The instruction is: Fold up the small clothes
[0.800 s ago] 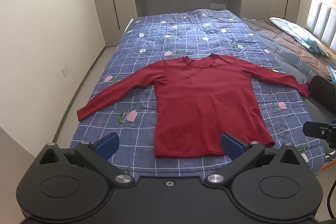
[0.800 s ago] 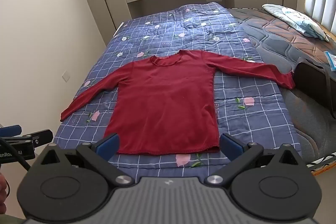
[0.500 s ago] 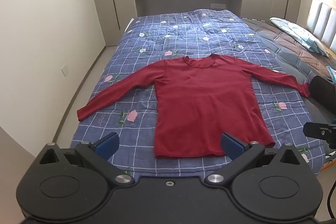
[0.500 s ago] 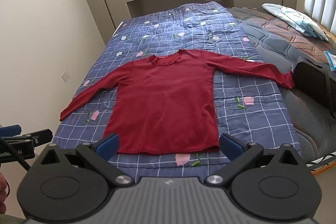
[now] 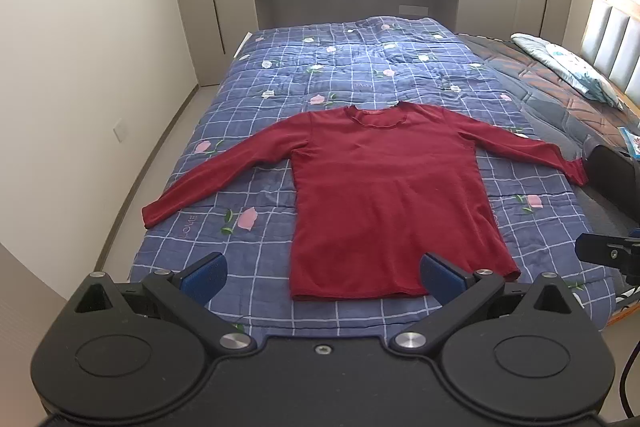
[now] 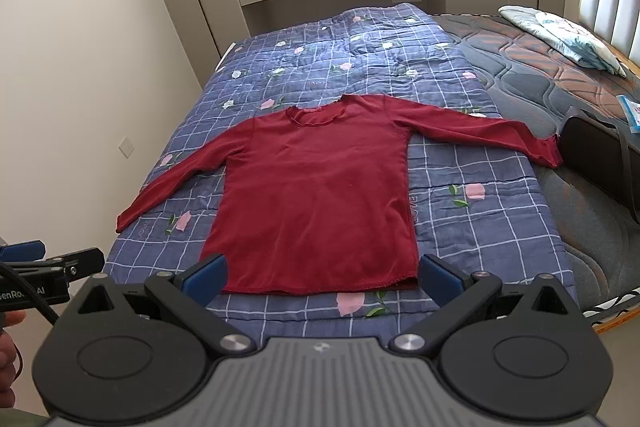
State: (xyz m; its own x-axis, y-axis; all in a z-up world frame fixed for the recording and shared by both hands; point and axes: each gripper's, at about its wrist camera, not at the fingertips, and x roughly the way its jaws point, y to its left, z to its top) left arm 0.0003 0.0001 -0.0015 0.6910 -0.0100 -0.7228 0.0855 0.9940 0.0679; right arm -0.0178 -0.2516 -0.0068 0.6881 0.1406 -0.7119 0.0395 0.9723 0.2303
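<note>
On the blue checked quilt point(image 5: 280, 75) of the bed, the red long-sleeved shirt point(image 5: 384, 195) lies flat and face up, neckline at the far end, hem at the near edge, both sleeves spread out sideways. So its body runs straight away from both tools, while the sleeves cross the view left to right. The left tool point(image 5: 322, 269) hangs short of the hem, jaws spread wide, nothing between the blue pads. Same story for the right tool point(image 6: 322, 269): wide open, empty, aimed down at the hem from in front.

Here's what matters. From the left view, the shirt sits a touch to the right of centre and the left sleeve cuff point(image 5: 154, 213) is on that tool's side. The right sleeve cuff point(image 6: 550, 153) reaches the quilt's far right edge, nearer the right tool. Folding hasn't started; each sleeve looks like its own tool's job.
</note>
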